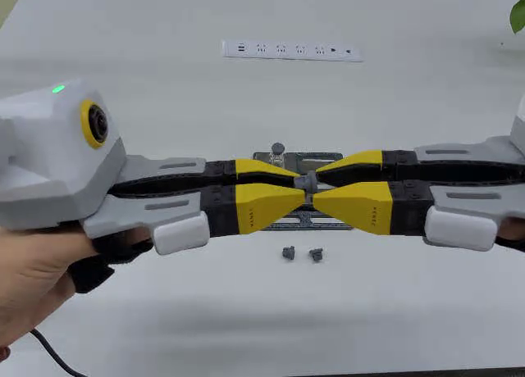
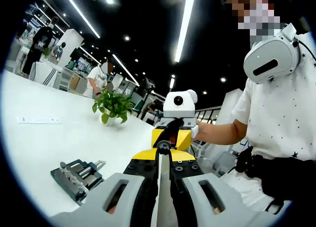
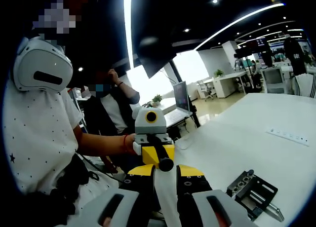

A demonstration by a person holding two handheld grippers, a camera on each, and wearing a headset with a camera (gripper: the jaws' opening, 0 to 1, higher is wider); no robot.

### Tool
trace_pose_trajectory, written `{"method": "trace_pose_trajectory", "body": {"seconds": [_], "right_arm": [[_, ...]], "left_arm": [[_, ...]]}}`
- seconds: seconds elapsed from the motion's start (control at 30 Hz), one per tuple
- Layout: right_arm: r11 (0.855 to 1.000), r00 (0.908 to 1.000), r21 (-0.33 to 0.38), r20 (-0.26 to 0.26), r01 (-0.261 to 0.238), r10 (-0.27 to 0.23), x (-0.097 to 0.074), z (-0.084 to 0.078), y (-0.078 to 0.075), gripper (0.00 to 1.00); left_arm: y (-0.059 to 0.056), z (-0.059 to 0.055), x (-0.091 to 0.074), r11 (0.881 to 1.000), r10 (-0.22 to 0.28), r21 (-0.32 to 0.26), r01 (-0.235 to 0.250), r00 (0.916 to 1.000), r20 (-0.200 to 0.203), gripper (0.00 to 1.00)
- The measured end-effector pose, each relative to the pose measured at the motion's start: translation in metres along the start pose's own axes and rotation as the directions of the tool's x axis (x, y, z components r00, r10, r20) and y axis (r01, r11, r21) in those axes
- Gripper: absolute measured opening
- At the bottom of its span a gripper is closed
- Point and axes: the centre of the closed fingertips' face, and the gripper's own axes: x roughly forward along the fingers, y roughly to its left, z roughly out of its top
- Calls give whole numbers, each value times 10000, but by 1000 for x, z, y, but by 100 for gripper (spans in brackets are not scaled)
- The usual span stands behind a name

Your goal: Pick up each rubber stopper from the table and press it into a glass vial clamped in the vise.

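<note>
Grey rubber stopper (image 1: 307,180) pinched at once by the near-shut tips of left hand-held gripper (image 1: 300,187) and right hand-held gripper (image 1: 314,187), vise (image 1: 328,159) just beyond them; risk: uneven release flicks it onto the worktop (image 1: 246,311).

right tool (image 3: 166,170): jaws drawn close, yellow tips meeting on a dark rubber stopper (image 3: 166,164). left tool (image 3: 159,155): faces it head-on, tips at the same stopper, held in a hand (image 3: 129,144). the holder wears a white dotted shirt and a white headset (image 3: 42,65). white surface (image 3: 237,143): dark vise (image 3: 256,191) at lower right, with glass vials (image 3: 243,179) seated in a row in it. a white power strip (image 3: 291,136) lies well apart, further back. a second person (image 3: 111,106) sits behind.
</note>
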Motion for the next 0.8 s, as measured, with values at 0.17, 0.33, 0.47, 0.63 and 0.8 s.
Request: {"method": "trace_pose_trajectory", "body": {"seconds": [0.17, 0.33, 0.47, 0.63, 0.8], "right_arm": [[9999, 9999, 24, 78, -114, 114, 1, 1, 2, 12], [9997, 9997, 6, 77, -243, 243, 1, 1, 6, 9], [9996, 9996, -5, 88, -279, 279, 1, 2, 6, 8], [9996, 9997, -115, 32, -258, 258, 0, 2, 6, 7], [9992, 9993, -163, 34, -361, 362, -2, 3, 8, 7]], "left_arm": [[-3, -3, 1, 9999, -126, -117, 125, 9999, -94, 3], [-5, -3, 1, 9995, -230, -229, 228, 9997, -84, 3], [-5, -2, 1, 9991, -275, -322, 273, 9996, -45, 3], [-6, -1, 2, 9986, -337, -406, 336, 9994, -22, 3], [-7, 0, 3, 9977, -450, -504, 451, 9990, 38, 3]]}}
